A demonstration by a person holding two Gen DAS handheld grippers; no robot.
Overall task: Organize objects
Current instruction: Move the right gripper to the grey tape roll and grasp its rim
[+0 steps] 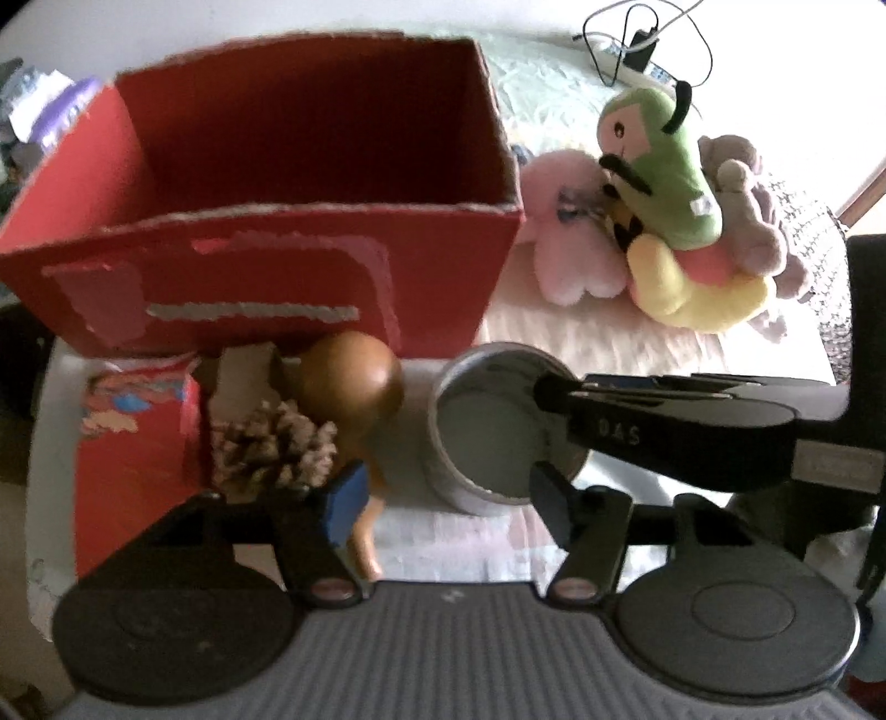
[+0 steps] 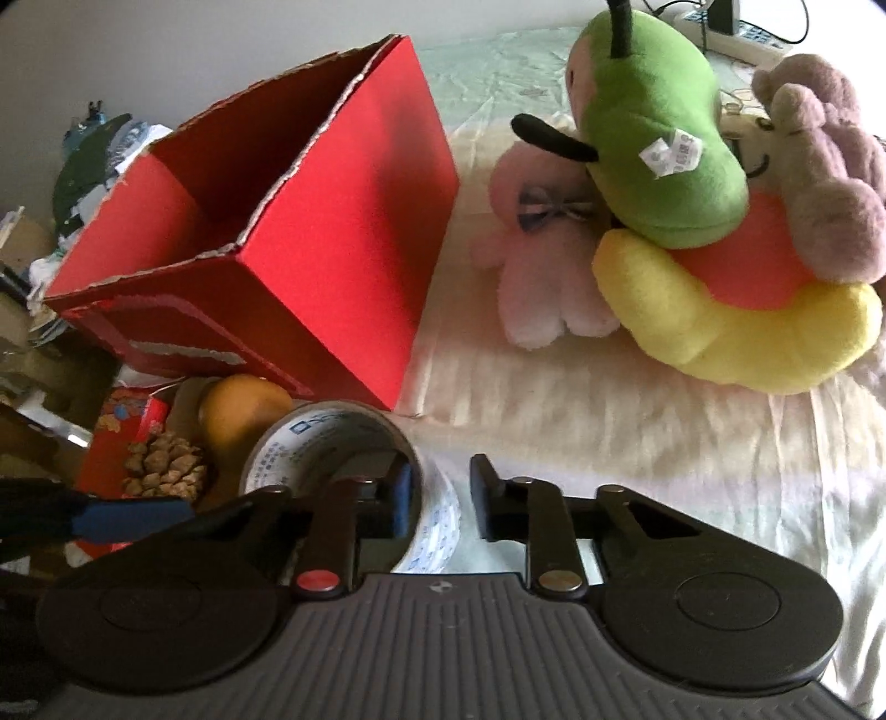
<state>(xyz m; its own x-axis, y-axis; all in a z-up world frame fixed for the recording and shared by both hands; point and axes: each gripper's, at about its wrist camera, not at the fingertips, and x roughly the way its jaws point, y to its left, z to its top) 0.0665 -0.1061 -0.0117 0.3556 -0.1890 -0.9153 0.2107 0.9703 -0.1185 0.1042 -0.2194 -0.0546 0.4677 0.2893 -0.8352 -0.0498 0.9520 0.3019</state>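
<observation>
A big open red cardboard box stands on the bed. In front of it lie a tape roll, a brown wooden gourd-shaped figure, a pine cone and a small red packet. My left gripper is open, its fingers either side of the wooden figure's base and the tape roll. My right gripper is open, with one finger inside the tape roll and the other outside its wall; it shows from the right in the left wrist view.
A pile of plush toys lies to the right: a green one, a pink one, a yellow one and a mauve one. A power strip with cables sits at the far edge. Clutter lies at the left.
</observation>
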